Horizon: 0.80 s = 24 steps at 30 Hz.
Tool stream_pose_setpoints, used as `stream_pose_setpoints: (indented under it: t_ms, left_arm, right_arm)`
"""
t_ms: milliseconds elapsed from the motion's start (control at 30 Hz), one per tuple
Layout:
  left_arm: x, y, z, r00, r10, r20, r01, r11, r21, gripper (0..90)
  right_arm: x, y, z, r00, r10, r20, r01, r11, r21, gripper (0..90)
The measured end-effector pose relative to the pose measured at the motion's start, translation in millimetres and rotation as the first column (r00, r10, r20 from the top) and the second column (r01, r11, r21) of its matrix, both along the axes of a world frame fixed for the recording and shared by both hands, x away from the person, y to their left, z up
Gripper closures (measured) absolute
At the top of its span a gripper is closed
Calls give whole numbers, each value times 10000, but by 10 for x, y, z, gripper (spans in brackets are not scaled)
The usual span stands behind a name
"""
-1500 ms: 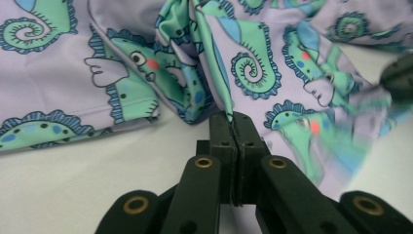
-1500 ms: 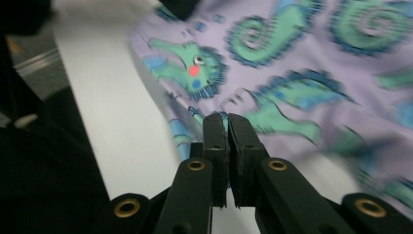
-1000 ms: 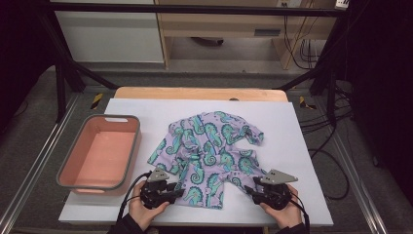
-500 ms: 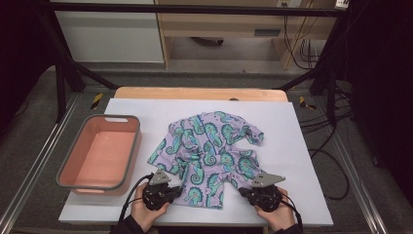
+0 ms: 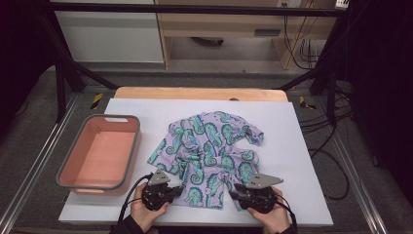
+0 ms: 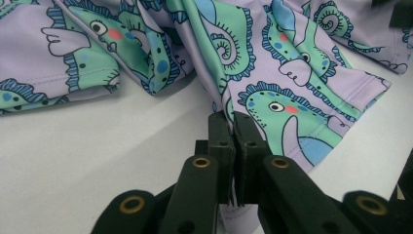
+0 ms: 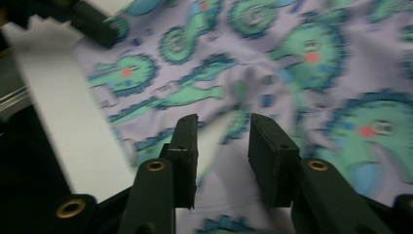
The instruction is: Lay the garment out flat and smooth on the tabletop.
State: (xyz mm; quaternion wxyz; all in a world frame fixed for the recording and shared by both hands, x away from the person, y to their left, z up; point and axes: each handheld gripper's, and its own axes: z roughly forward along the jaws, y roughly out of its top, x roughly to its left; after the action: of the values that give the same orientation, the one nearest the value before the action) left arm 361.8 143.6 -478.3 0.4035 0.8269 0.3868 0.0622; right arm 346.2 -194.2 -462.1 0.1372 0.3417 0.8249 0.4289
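– White desk (image 5: 302, 146) top under dim light; what sits nearest the person?

– Both tools, at the near edge. Left hand-held gripper (image 6: 233, 127) is clamped on the near hem of the crumpled lilac garment with green seahorse print (image 5: 209, 151). Right hand-held gripper (image 7: 223, 139) has its jaws apart, just been opening, blurred cloth lying between them.

– And the garment itself?

– Mid-desk, spreading far from both tools. Left of it stands the pink rectangular plastic tub with grey rim (image 5: 100, 151).

A pink tub (image 5: 100, 152) with a grey rim sits on the white table (image 5: 292, 146).
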Motion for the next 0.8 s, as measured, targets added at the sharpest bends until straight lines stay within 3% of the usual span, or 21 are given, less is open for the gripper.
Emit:
stream_pose_setpoints:
  t_ms: [33,100,233,267,367,433,467,600,700,800]
  left_arm:
    - [3,1,-5,10000,13,-30,-13,10000,-16,856]
    - [6,-2,-10,10000,15,-68,-15,10000,21,844]
    - [-3,-10,-4,9999,-33,-126,33,10000,14,874]
    - [-6,-8,0,9998,-52,-172,52,10000,5,876]
    - [-32,4,34,9998,-19,-209,19,10000,-32,879]
    - [-42,10,72,9998,-11,-195,10,10000,-26,877]
    - [-45,11,92,9998,-9,-180,8,10000,-57,864]
    - [-47,-8,223,9997,61,242,-60,10000,-19,612]
    - [-46,-40,338,9979,108,641,-113,9999,79,492]
    - [-26,-130,353,9981,-121,606,118,9999,52,474]
  right_arm:
    - [10,-29,-13,9992,-374,132,375,9992,-110,529]
    - [45,-62,-78,9981,-621,21,621,9975,-342,532]
    - [49,7,-149,9980,185,-611,-202,9994,-278,822]
    - [35,54,-142,9966,462,-680,-473,9988,-139,847]
    - [-5,192,-141,9917,954,-862,-972,9951,-175,838]
    - [-8,229,-161,9905,985,-956,-1023,9941,-356,753]
    - [-6,213,-151,9927,866,-837,-897,9954,-346,694]
    - [33,-71,1,9996,-279,-12,279,9995,116,545]
    - [70,-342,53,9915,-1267,290,1266,9919,63,526]
    - [123,-566,22,9785,-2041,301,2048,9786,-197,525]
